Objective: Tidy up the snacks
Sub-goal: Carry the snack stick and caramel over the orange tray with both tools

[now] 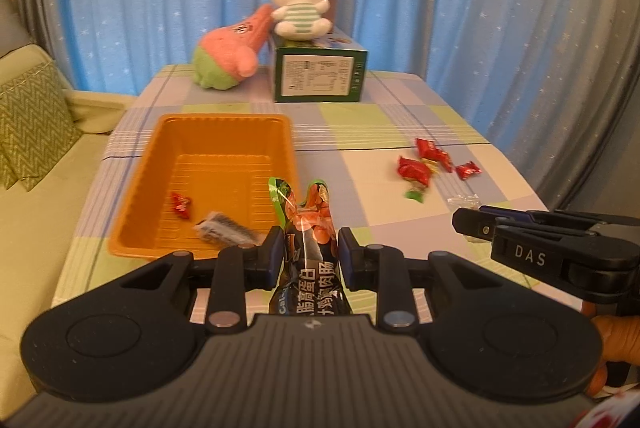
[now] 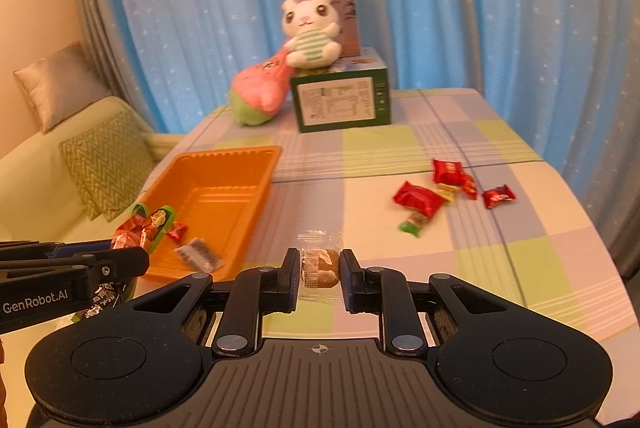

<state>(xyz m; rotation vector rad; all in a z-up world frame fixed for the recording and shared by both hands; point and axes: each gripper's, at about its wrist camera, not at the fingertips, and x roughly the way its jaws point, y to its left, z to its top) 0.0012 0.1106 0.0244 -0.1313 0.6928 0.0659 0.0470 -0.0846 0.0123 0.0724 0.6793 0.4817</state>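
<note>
My left gripper (image 1: 308, 242) is shut on a dark sausage packet (image 1: 308, 228) with green and orange print, held upright just in front of the orange tray (image 1: 224, 131). The tray holds a red candy (image 1: 181, 204) and a dark wrapped snack (image 1: 226, 228). My right gripper (image 2: 320, 264) is shut on a clear-wrapped brown snack (image 2: 322, 264) above the table, right of the tray (image 2: 240, 163). Several red wrapped candies (image 2: 418, 199) lie on the tablecloth to the right; they also show in the left wrist view (image 1: 416, 171).
A green box (image 1: 318, 73) with a white bunny plush (image 1: 298, 7) on it and a pink plush (image 1: 232, 47) stand at the table's far end. A sofa with a cushion (image 1: 28, 131) is on the left. Blue curtains hang behind.
</note>
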